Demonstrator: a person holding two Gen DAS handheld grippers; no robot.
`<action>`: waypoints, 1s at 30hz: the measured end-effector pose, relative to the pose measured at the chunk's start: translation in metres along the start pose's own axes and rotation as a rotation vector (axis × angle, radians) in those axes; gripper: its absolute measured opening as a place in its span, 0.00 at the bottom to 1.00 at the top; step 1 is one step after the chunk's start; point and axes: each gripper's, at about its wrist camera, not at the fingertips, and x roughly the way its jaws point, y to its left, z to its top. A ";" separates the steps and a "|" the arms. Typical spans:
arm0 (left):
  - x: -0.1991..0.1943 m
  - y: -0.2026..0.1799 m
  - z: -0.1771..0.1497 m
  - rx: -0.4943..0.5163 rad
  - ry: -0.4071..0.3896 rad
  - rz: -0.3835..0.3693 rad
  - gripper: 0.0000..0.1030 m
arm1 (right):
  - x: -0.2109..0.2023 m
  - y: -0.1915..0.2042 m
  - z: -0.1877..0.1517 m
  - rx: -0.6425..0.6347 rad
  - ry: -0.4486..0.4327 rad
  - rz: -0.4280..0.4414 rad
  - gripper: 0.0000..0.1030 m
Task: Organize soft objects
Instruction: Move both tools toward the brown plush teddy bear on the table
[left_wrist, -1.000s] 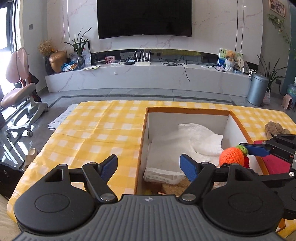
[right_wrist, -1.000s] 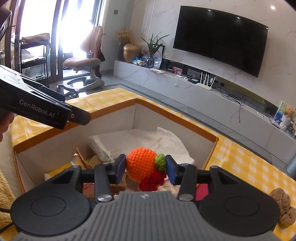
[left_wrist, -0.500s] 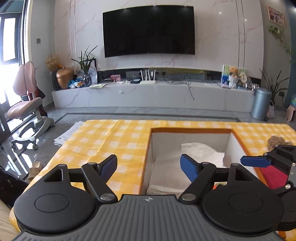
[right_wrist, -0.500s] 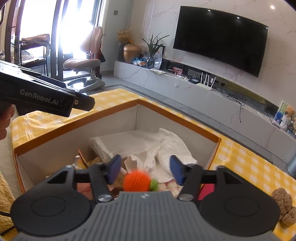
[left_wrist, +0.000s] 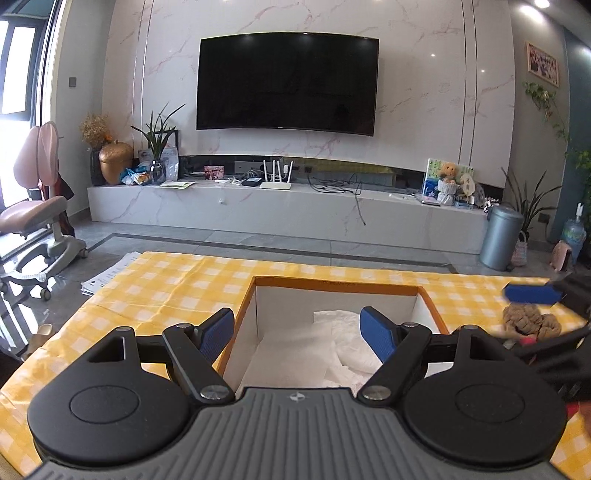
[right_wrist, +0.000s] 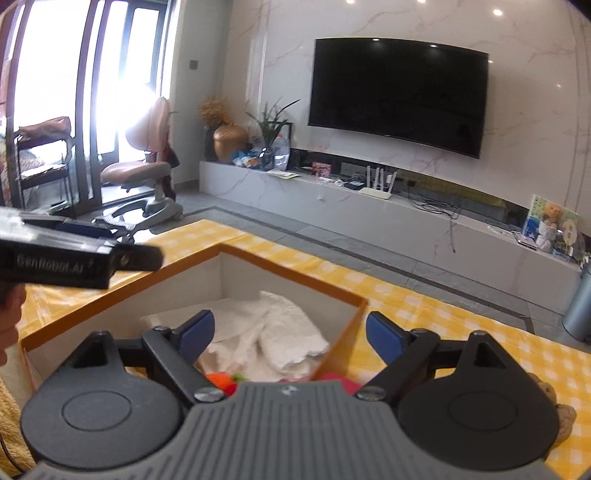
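Note:
An orange-rimmed cardboard box (left_wrist: 332, 284) sits on the yellow checked tablecloth (left_wrist: 155, 295), with white cloth (left_wrist: 332, 343) crumpled inside. In the right wrist view an orange crocheted toy (right_wrist: 218, 380) lies in the box (right_wrist: 288, 273) beside the white cloth (right_wrist: 280, 332), mostly hidden under the gripper body. My right gripper (right_wrist: 291, 332) hovers over the box with its jaws opening and nothing between them. My left gripper (left_wrist: 297, 328) is open and empty above the box's near left edge. A brown knitted toy (left_wrist: 528, 321) lies on the cloth right of the box.
A red soft item (right_wrist: 340, 380) shows just outside the box's right wall. Beyond the table are a marble TV bench (left_wrist: 288, 206), a grey bin (left_wrist: 500, 236), a pink chair (left_wrist: 33, 214) and papers on the floor (left_wrist: 107, 277).
The right gripper let go of the orange crocheted toy, which dropped into the box; its jaws spread wide and it drew up and back. The left view tilted upward.

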 end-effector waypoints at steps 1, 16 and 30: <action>0.002 -0.003 -0.001 0.004 0.009 0.001 0.88 | -0.003 -0.008 0.000 0.007 -0.007 -0.018 0.86; 0.002 -0.029 -0.004 -0.032 0.067 -0.075 0.88 | -0.014 -0.182 -0.046 0.255 0.099 -0.420 0.94; 0.033 -0.076 0.014 0.042 0.141 -0.161 0.88 | 0.052 -0.230 -0.097 0.432 0.115 -0.433 0.94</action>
